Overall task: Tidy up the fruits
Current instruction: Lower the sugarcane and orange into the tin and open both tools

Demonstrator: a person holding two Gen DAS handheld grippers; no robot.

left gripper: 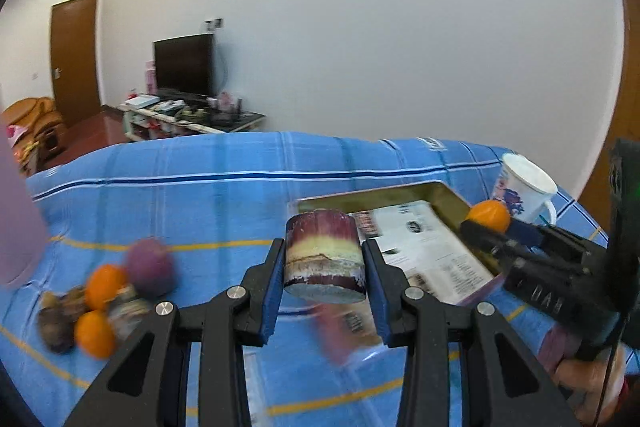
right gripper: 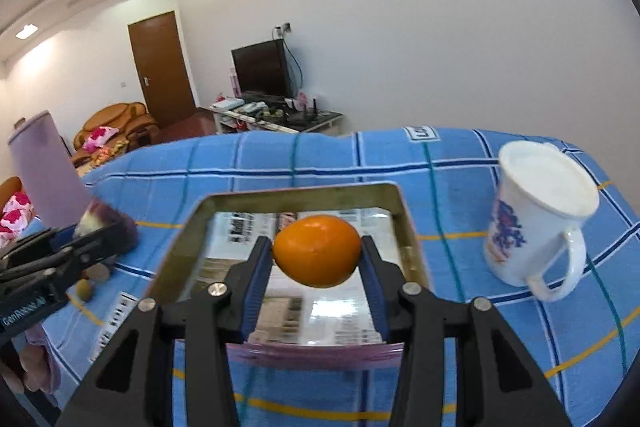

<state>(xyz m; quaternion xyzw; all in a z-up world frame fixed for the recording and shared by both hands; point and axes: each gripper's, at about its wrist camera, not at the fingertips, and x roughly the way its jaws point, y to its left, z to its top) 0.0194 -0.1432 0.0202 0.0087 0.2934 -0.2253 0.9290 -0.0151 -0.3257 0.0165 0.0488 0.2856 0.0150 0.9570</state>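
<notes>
Right gripper (right gripper: 318, 253) clamped on round orange fruit (right gripper: 318, 251), left gripper (left gripper: 324, 259) on purple sugarcane chunk (left gripper: 324, 259); lower gently into paper-lined metal tray (right gripper: 412, 239), twelve o'clock.

Only "GenRobot.AI" — white lettering on the left gripper (right gripper: 86, 241) body — other print blurred.
</notes>
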